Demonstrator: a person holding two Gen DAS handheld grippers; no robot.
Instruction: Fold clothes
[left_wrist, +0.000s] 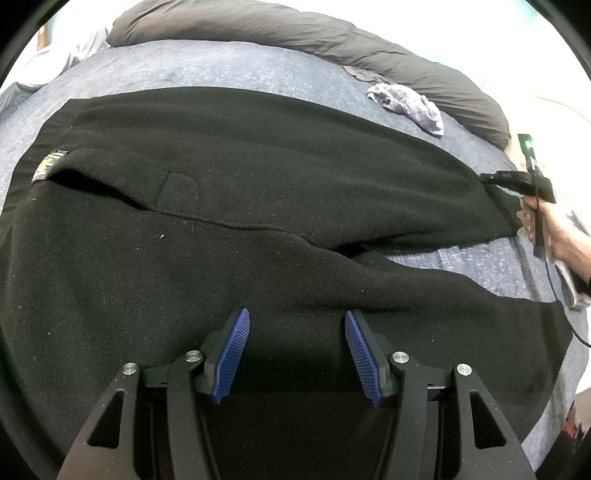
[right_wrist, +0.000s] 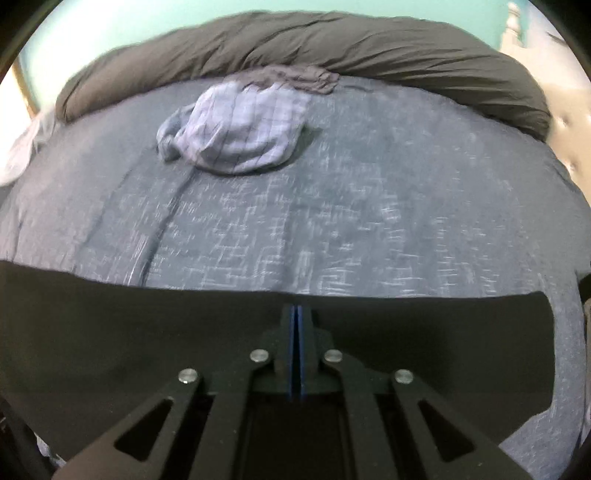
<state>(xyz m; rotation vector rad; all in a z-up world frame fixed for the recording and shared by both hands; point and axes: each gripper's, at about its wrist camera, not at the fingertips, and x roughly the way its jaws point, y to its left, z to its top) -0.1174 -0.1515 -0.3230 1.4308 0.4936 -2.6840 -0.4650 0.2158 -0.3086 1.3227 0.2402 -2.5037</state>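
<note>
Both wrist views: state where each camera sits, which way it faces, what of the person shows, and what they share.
Left wrist: on the left gripper, angled down over the black fleece garment; open blue fingers, plus the person's right hand at right.
Right wrist: on the right gripper, angled down across the bed; fingers shut at the garment's edge.
Shared: garment, blue-grey bedcover, checked cloth, dark duvet.

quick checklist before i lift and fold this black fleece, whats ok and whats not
1. Right gripper closed on the black fleece edge: ok, jaws shut at its edge.
2. Left gripper gripping: not ok, jaws open above the fleece.
3. Fleece lying flat: not ok, a ridge crosses its middle.
4. Plaid garment apart from the fleece: ok.
5. Bedcover beyond the fleece free: ok.
6. Layers caught by right gripper: cannot tell.
</note>
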